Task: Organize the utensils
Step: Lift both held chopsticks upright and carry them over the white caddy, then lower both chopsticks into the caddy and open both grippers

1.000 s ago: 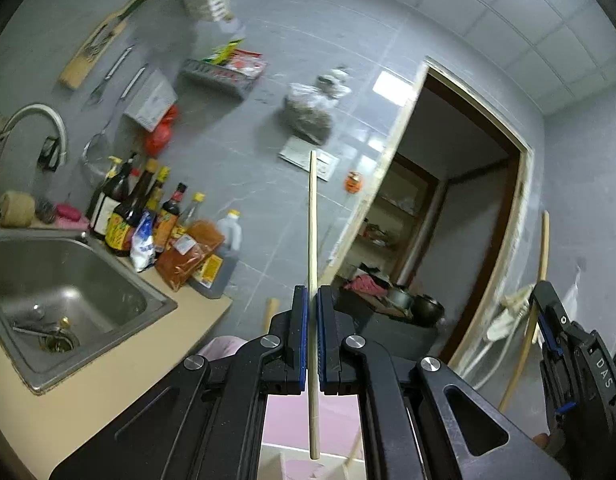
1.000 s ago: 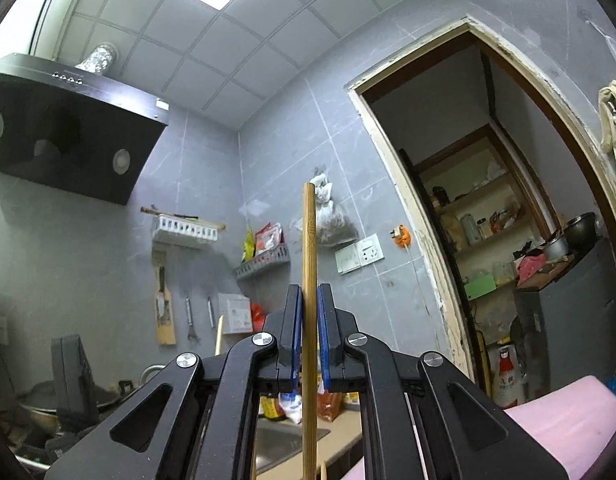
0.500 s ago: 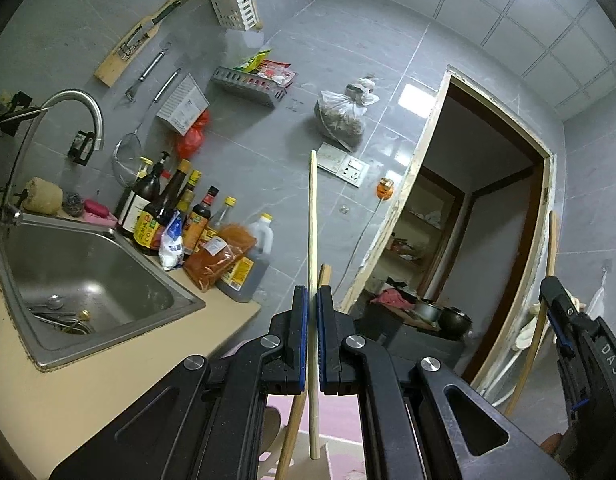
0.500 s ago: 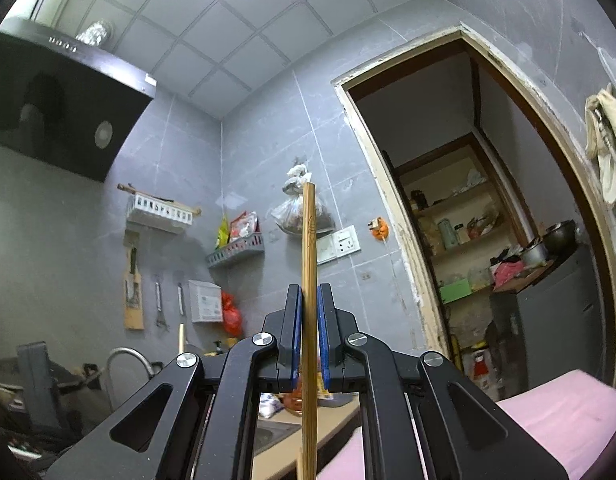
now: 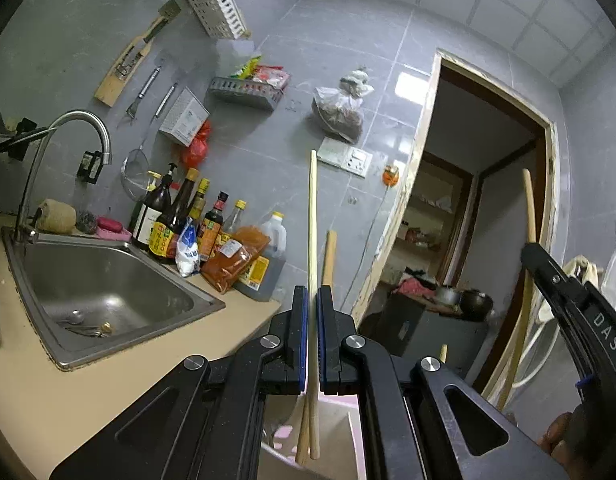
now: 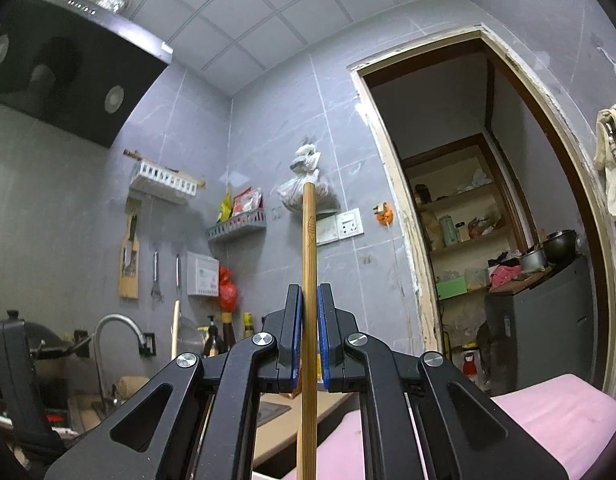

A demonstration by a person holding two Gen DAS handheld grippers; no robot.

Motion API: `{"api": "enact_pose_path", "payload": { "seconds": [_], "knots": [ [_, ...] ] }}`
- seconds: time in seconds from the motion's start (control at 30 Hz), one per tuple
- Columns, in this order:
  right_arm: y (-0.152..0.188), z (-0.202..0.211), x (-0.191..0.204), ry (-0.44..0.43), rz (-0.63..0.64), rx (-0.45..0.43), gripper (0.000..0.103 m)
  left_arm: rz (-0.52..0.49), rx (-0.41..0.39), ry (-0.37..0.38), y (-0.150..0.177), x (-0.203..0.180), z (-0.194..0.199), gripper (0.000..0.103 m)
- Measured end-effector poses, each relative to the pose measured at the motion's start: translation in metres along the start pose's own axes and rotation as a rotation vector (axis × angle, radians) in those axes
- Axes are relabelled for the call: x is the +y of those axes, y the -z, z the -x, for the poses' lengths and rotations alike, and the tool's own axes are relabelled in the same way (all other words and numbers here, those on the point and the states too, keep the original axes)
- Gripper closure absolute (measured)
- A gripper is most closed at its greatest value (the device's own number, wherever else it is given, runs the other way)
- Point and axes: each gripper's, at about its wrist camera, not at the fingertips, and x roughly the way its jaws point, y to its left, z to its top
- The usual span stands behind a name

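Note:
My left gripper [image 5: 311,308] is shut on a pale wooden chopstick [image 5: 312,216] held upright; its lower end hangs over a white box-like holder [image 5: 331,432] below the jaws. A second wooden stick [image 5: 328,256] stands just behind it, reaching down into the holder. My right gripper [image 6: 308,304] is shut on a darker bamboo chopstick [image 6: 309,232], also upright. In the left wrist view the right gripper [image 5: 563,292] shows at the right edge with its chopstick [image 5: 528,208].
A steel sink [image 5: 104,288] with a tap [image 5: 68,152] lies left in a beige counter [image 5: 68,392]. Sauce bottles [image 5: 188,224] stand behind it. Wall racks [image 5: 248,88] hang above. A doorway [image 6: 487,240] opens right. A pink surface [image 6: 547,420] lies below.
The left gripper has tilted and lowered with its chopstick, bringing the sink, a second stick and the white holder into view. The right gripper drifted a little, still holding its chopstick.

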Motion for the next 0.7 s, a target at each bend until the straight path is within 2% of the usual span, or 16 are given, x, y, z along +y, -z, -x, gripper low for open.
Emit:
{"api": "enact_pose_path", "payload": {
  "seconds": [0.33,0.7],
  "knots": [
    [0.011,0.001,-0.007,-0.004,-0.005,0.061,0.097,-0.063,0.05,-0.014,0.017,-0.011,-0.002,0.101],
    [0.019,0.0,-0.004,-0.032,-0.001,0.119,0.097,-0.076,0.135,0.026,0.023,-0.011,0.001,0.1]
  ]
}}
